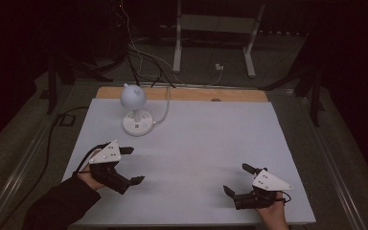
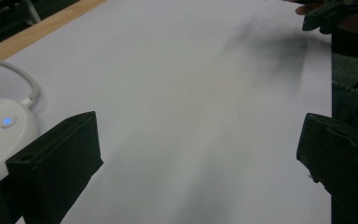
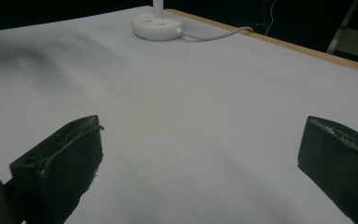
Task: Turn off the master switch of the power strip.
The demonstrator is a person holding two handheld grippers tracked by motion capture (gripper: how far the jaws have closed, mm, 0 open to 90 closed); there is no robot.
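Observation:
A white desk lamp [image 1: 135, 109] with a round head and a round base stands at the back left of the white table top [image 1: 196, 153]. Its base [image 2: 0, 133] shows a small blue light in the left gripper view, and the base [image 3: 157, 25] with its cord sits far off in the right gripper view. My left gripper [image 1: 132, 165] rests at the front left, jaws wide apart with nothing between them, in front of the lamp. My right gripper [image 1: 238, 179] lies at the front right, also open and holding nothing. The right gripper [image 2: 328, 11] also appears far off in the left gripper view.
A white cord [image 1: 165, 108] runs from the lamp base to the table's back edge, where a wooden strip [image 1: 239, 95] shows. Cables and a metal frame [image 1: 215, 28] lie on the dark floor behind. A rail runs along each side of the table.

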